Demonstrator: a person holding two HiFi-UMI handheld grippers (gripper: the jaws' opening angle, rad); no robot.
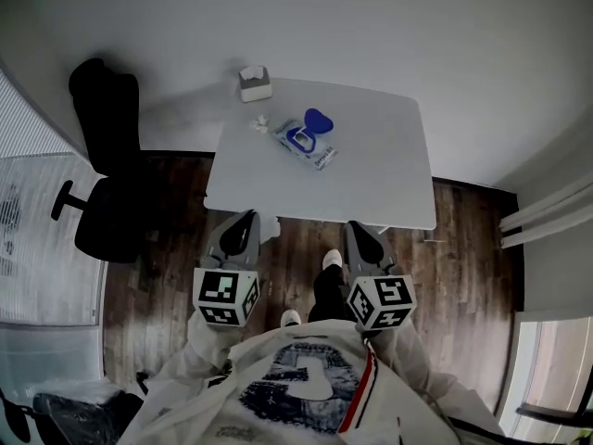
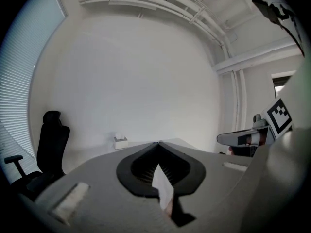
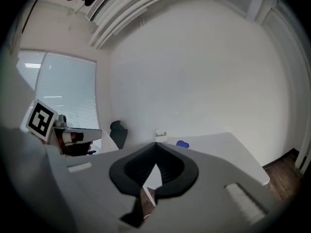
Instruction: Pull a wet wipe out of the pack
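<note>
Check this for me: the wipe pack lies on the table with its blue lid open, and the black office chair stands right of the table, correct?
No. The head view shows the black office chair left of the table, not right. The wipe pack does lie on the table, blue lid open.

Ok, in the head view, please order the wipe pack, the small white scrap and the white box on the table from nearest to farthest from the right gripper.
1. Wipe pack, in the middle of the table.
2. White scrap, just left of the pack.
3. White box, at the far edge.
</note>
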